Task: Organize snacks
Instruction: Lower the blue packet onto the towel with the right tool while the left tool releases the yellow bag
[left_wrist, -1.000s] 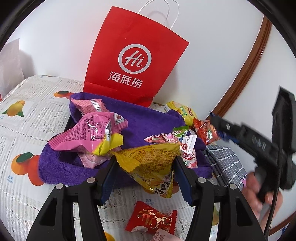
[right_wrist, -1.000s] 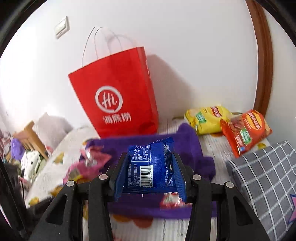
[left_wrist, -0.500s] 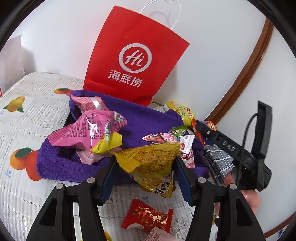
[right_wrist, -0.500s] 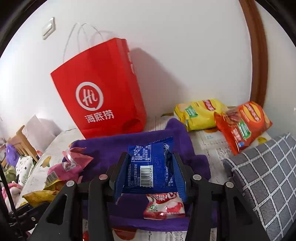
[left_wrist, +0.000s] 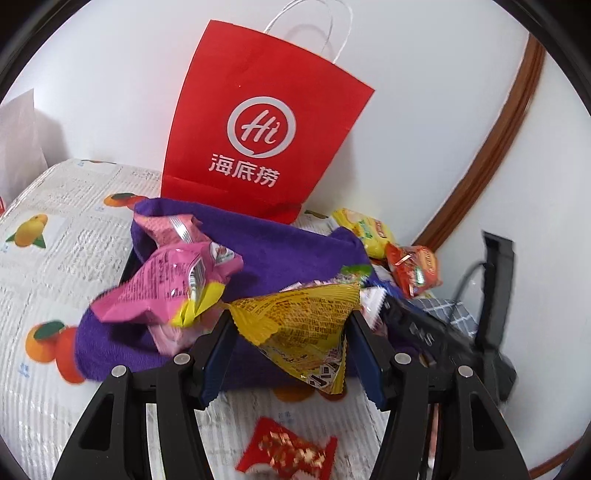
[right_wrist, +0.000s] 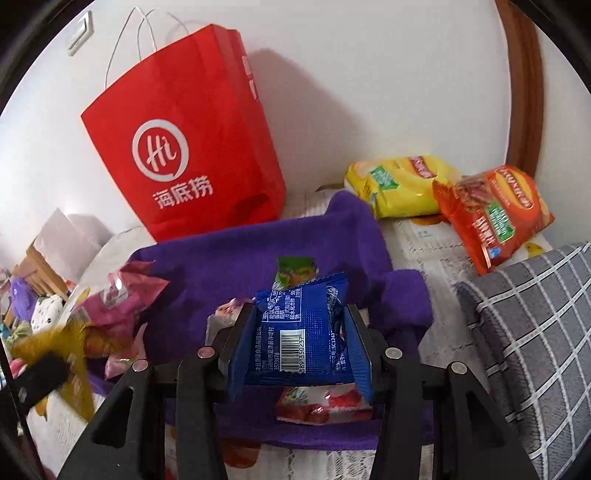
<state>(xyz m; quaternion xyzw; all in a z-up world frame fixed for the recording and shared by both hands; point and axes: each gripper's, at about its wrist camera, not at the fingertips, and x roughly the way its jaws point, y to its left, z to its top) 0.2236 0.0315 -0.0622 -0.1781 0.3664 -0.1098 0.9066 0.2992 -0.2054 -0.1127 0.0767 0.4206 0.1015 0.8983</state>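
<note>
Each handheld gripper is built of matte black plastic, with two angular arms that have open triangular cut-outs and round silver screw heads at the joints. The left gripper (left_wrist: 291, 354) and the right gripper (right_wrist: 299, 349) both end in two flat fingers faced with dark blue pads (right_wrist: 356, 349) whose lower edges are saw-toothed. Seen from the left wrist camera, the right gripper's black body carries an upright black block with a dark cable (left_wrist: 467, 275) running into it.

Right gripper (right_wrist: 299, 343) clamps blue packet (right_wrist: 301, 332) — above purple towel (right_wrist: 258, 254).
</note>
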